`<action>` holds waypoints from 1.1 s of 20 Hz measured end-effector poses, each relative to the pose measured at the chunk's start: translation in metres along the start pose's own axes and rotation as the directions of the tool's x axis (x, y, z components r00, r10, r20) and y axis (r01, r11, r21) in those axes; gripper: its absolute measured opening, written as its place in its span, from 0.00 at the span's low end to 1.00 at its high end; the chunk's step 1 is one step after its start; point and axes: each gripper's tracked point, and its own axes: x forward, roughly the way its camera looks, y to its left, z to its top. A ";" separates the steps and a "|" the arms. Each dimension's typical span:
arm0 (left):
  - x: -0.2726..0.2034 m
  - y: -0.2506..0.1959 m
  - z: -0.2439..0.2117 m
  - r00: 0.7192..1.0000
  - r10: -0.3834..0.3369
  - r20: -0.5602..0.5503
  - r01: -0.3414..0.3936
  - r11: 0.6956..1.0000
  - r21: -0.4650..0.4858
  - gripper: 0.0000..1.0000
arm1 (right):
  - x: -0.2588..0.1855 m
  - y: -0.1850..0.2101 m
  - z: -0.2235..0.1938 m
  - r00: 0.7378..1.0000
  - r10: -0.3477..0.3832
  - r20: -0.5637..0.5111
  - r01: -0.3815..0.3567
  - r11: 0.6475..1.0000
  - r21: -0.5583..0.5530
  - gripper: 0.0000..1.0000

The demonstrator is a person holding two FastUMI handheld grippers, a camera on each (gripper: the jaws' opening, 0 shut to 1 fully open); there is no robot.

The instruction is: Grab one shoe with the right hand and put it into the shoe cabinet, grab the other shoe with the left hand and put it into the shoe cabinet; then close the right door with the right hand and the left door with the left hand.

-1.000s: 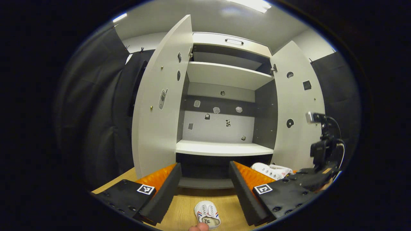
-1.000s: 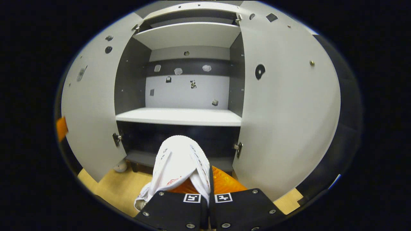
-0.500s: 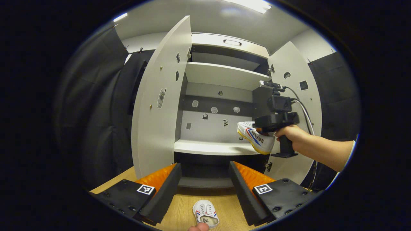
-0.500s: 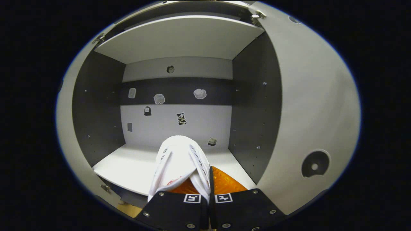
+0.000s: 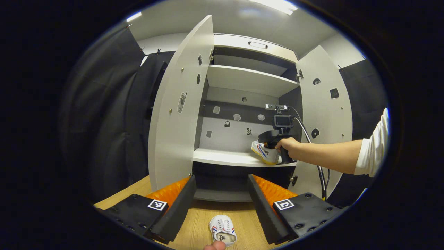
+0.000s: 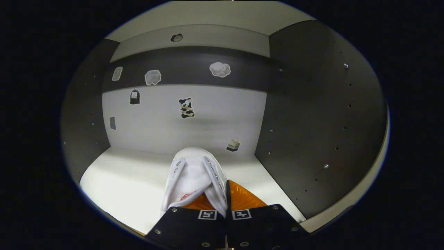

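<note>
A white shoe [image 6: 192, 173] with red and blue stripes is in my right gripper [image 6: 225, 199], which is shut on the shoe's side wall. It is inside the shoe cabinet, low over the white middle shelf [image 6: 128, 180], near the dark right wall. In the left gripper view the same shoe [image 5: 264, 152] sits at the shelf's right end with the right gripper [image 5: 270, 141] and a hand on it. The other white shoe [image 5: 223, 231] lies on the wooden floor, just short of my left gripper [image 5: 222, 194], whose fingers stand wide open with nothing between them.
Both cabinet doors stand open, the left door [image 5: 177, 114] and the right door [image 5: 324, 114]. A bare forearm with a white sleeve [image 5: 373, 149] reaches across from the right. Small stickers dot the cabinet's back panel [image 6: 187, 107]. An upper shelf [image 5: 246, 78] is above.
My right gripper has carried its shoe up from the floor and deep into the cabinet, down to the middle shelf. The left gripper has barely moved and stays open over the floor shoe.
</note>
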 end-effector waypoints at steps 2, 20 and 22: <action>0.001 0.002 0.002 1.000 0.004 0.006 -0.004 1.000 0.004 0.99 | 0.003 0.002 0.000 1.000 0.011 -0.014 -0.010 0.999 0.036 0.02; 0.006 -0.009 0.001 0.999 -0.040 0.015 0.039 0.999 0.016 0.96 | -0.144 0.001 0.023 0.954 0.256 0.157 -0.251 0.967 -0.049 0.81; 0.007 -0.006 0.002 0.999 -0.036 0.014 0.036 0.999 0.020 0.96 | -0.177 -0.001 0.028 0.934 0.290 0.208 -0.289 0.957 -0.039 0.88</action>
